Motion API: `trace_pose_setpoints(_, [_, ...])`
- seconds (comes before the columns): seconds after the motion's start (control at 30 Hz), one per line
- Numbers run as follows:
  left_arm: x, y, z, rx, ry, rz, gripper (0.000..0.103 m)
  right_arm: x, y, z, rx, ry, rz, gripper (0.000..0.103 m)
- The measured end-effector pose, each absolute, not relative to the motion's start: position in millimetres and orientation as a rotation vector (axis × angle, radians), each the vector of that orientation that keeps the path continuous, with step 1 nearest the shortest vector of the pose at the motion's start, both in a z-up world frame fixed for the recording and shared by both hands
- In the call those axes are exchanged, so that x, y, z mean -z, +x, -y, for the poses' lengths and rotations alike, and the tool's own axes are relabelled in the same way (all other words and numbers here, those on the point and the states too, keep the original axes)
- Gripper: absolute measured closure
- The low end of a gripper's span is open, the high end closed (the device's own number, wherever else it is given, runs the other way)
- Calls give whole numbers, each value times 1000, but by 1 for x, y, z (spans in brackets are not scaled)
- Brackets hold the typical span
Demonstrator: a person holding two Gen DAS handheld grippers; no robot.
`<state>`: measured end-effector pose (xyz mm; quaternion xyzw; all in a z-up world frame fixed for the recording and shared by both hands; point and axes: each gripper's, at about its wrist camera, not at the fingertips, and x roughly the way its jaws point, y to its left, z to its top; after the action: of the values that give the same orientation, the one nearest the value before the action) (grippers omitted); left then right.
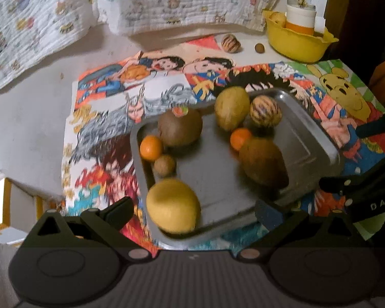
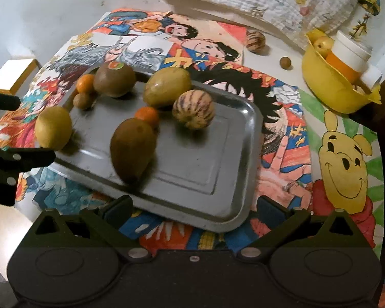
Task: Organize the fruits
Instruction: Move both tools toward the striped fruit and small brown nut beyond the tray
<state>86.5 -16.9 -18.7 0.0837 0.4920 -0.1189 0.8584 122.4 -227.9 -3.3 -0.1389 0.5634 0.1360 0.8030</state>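
Sorting under way: fruit sits on the tray — both grippers' fingers wide, empty. Your next pick: the striped melon, toward one o'clock — close gently.

Tray: dull brushed metal, smooth. Bowl: glossy yellow plastic. Mat looks like matt printed paper; hanging cloth is crinkled, quilted fabric.

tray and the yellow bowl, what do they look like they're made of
The tray looks like metal, likely steel or aluminium: grey brushed sheen, pressed rim, dull reflections of the fruit. The yellow bowl seems to be thin moulded plastic: uniform matte colour, wavy flared lip.
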Motion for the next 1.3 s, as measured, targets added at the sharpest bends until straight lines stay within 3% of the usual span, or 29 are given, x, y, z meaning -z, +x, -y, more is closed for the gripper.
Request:
trace_pose_setpoints(0.97, [33,301,76,247,140,-966,1,16,284,293,-72,-30,-1024,1])
trace_pose_setpoints(1.3, [51,386,107,326,98,-961,1,53,338,284,41,14,-944,19])
